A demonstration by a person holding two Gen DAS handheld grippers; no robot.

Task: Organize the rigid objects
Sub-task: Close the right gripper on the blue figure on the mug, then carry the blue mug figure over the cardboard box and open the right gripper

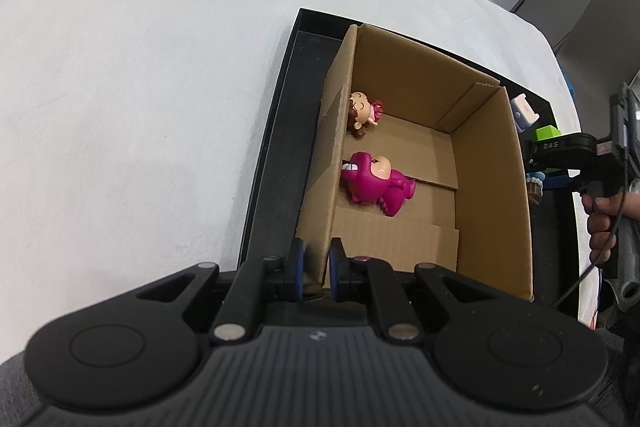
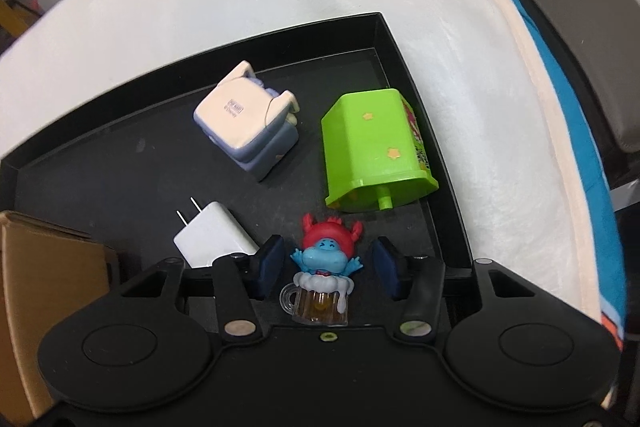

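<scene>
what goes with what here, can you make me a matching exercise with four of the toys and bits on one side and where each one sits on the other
Things:
1. pink dinosaur toy
2. blue figure in a beer mug
3. green box
4. white charger

Places:
A. on its side at the tray's right wall
B. between the open right gripper's fingers
C. inside the cardboard box
D. on the tray, beside the right gripper's left finger

Pairs: 1-C, 2-B, 3-A, 4-D
</scene>
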